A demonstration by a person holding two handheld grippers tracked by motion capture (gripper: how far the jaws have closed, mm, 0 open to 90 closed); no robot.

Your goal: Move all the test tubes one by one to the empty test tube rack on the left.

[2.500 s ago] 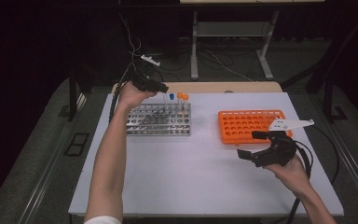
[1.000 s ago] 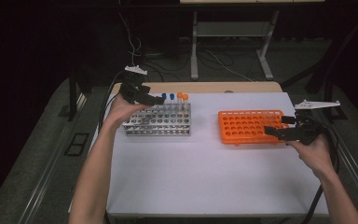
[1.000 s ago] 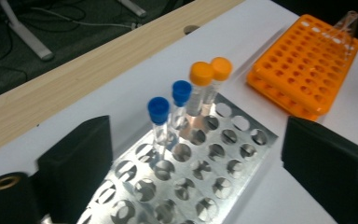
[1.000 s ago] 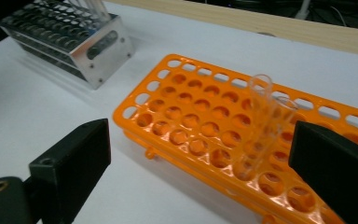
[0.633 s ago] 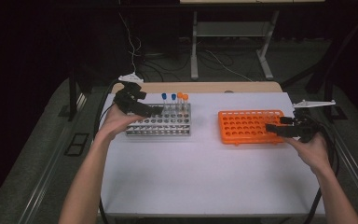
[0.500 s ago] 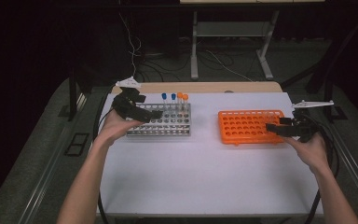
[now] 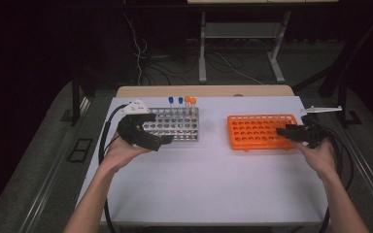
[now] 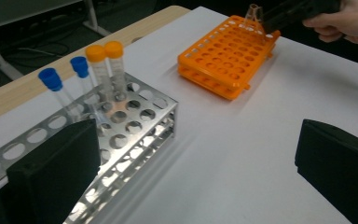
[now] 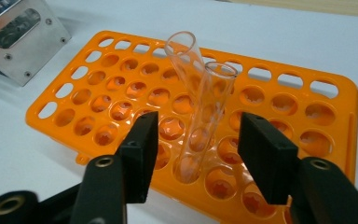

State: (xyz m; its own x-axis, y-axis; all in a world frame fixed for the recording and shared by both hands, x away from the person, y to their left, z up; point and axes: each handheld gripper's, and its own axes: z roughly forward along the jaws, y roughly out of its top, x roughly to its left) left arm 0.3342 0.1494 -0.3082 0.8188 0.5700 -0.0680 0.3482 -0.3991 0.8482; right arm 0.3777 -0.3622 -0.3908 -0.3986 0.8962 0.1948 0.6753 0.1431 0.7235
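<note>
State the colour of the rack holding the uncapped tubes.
Orange rack; clearest in the right gripper view.

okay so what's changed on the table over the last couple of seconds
The left tool pulled back from the capped tubes at the far edge of the metal rack to its near left corner, jaws open and empty. The right tool swung from in front of the orange rack to its right end, where it sits open around two clear uncapped tubes standing in the rack. Both racks and the four capped tubes stayed put.
</note>
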